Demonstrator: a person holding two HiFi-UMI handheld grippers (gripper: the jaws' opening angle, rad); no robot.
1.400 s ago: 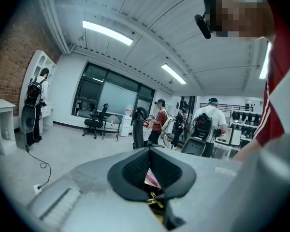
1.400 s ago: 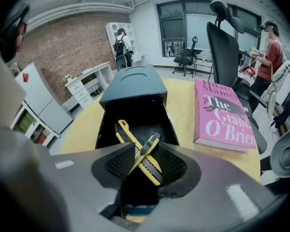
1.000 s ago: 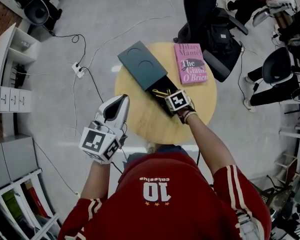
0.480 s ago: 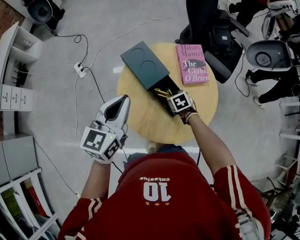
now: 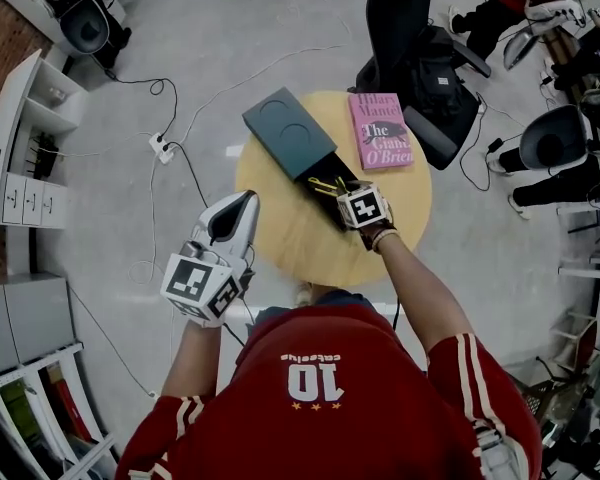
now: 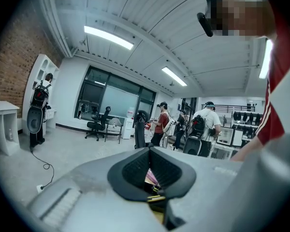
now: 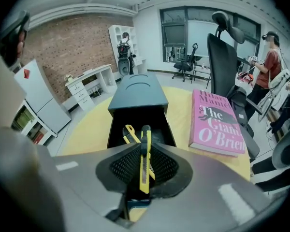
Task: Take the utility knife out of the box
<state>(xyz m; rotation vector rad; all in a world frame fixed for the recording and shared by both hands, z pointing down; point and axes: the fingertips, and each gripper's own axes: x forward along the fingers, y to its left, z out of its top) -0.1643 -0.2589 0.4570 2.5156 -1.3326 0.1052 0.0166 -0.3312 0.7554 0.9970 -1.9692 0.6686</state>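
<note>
Right gripper (image 7: 144,148) first: its pads are clamped on a yellow utility knife (image 7: 144,178), blade end pointing ahead over the open drawer of the dark box (image 7: 137,98). We can see a second yellow knife (image 7: 130,134) lying inside that drawer (just left of the held one). The box sits on the round table (image 5: 290,238), with a pink book (image 5: 380,130) beside it. The left gripper (image 5: 242,208) has its jaws together on nothing, off the table's near-left edge.

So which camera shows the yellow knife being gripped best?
The right gripper view: the utility knife fills the middle, clamped in the right hand-held gripper. The head view gives only yellow slivers in the open box; the left gripper view, nothing clear.
</note>
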